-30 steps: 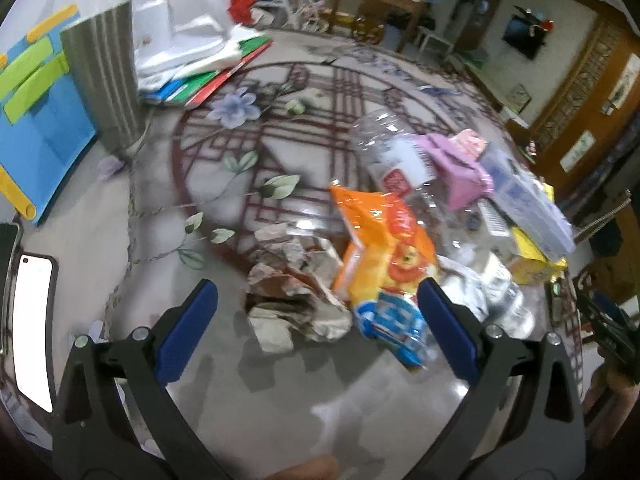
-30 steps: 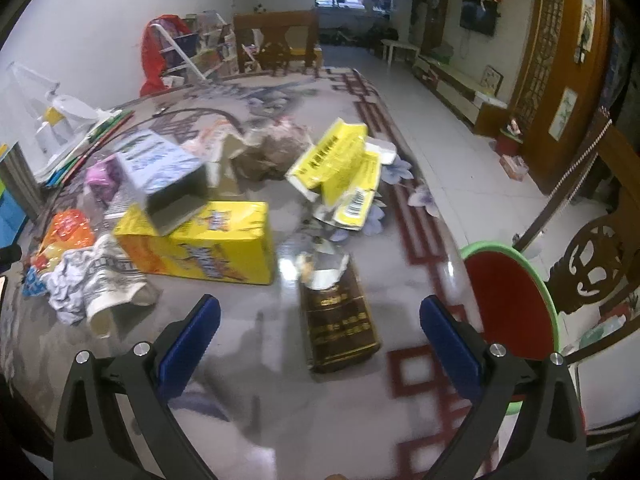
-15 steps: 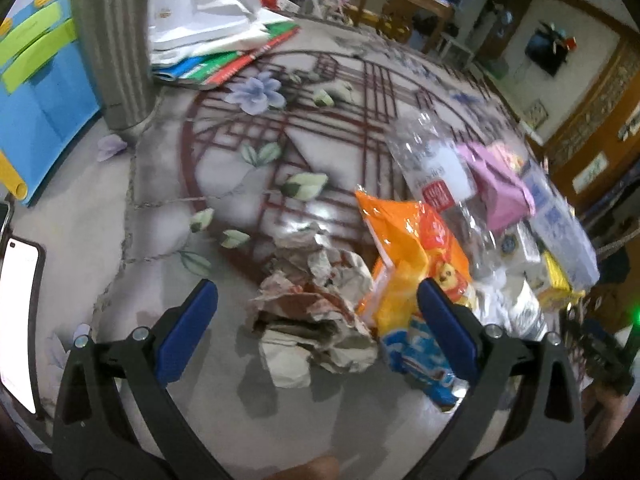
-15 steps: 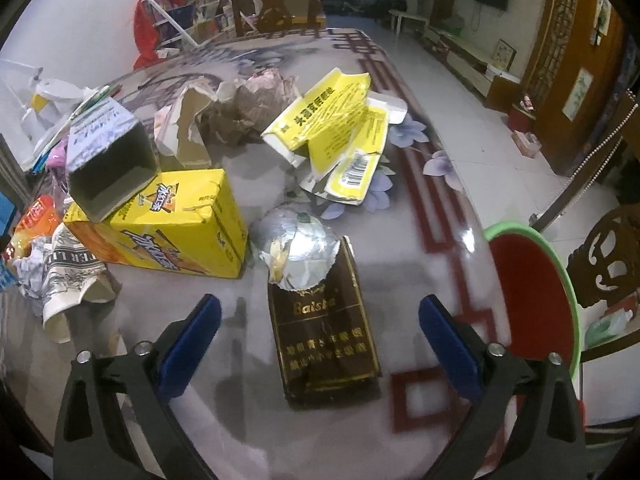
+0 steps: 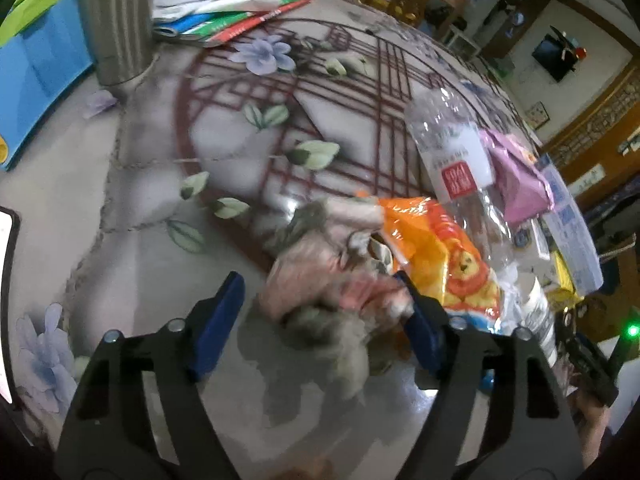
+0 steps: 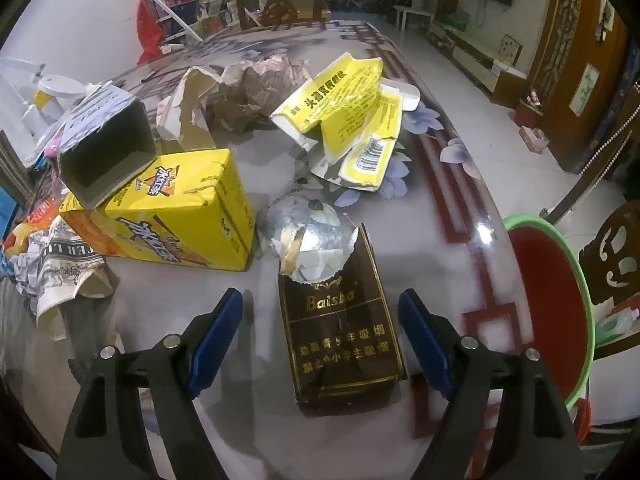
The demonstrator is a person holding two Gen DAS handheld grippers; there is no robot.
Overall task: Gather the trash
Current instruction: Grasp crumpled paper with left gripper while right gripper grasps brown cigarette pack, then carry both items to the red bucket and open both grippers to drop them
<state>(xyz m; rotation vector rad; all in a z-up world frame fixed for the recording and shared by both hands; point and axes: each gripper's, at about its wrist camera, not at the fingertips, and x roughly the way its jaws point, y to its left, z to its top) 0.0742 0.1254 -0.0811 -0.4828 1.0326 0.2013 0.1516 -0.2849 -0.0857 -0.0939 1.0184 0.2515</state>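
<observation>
Two grippers work over one glossy floral table (image 6: 440, 184). One flat brown cigarette pack (image 6: 344, 340), torn foil at its top, lies between the closing right gripper (image 6: 320, 334) fingers, untouched. One crumpled paper wad (image 5: 332, 280), blurred, sits between the closing left gripper (image 5: 320, 318) fingers, perhaps touching one.

Crumpled paper wad (image 5: 332, 280) (blurred) and flattened brown pack (image 6: 340, 336) lie on table.

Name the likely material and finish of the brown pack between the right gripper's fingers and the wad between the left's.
Brown pack: thin glossy card, judging by creases and gilt print; its torn silver top looks like foil. Crumpled wad: matte paper, probably, though blurred; irregular folds suggest it.
</observation>
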